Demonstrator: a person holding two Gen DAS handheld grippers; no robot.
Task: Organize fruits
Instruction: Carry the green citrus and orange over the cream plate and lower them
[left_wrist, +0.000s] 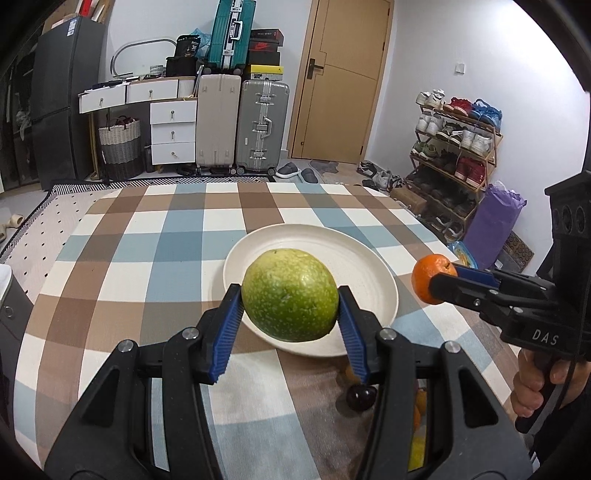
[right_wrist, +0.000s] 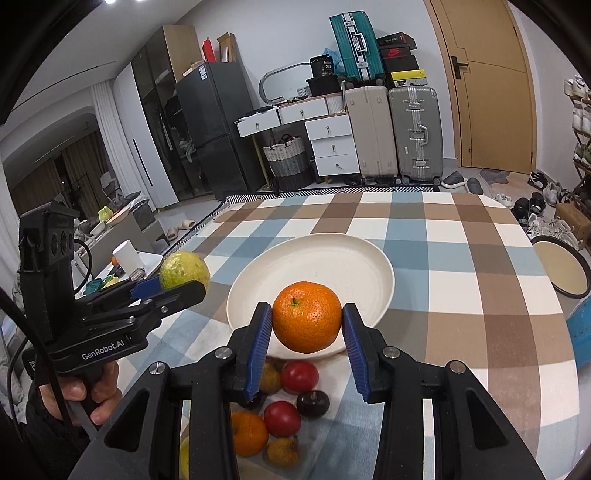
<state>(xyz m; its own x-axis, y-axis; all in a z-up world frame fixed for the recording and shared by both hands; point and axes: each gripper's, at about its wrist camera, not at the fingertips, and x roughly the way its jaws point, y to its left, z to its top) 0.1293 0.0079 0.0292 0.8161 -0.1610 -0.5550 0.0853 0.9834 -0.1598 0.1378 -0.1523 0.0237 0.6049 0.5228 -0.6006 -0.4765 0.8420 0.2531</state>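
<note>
Both grippers (left_wrist: 290, 314) black w/ ribbed blue pads (right_wrist: 258, 347), silver screws.

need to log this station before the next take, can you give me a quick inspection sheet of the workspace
surface: table under a checked cloth, brown, blue and white squares
job's things: empty white plate; green fruit and orange both held up in front of it; loose pile of fruit on the cloth near the grippers
clutter: nothing seen on the cloth besides these
grippers: left hand-held gripper shut on the green fruit; right hand-held gripper shut on the orange
cables: black cable running down by the left handle
surroundings: suitcases, shoe rack, wooden door
</note>
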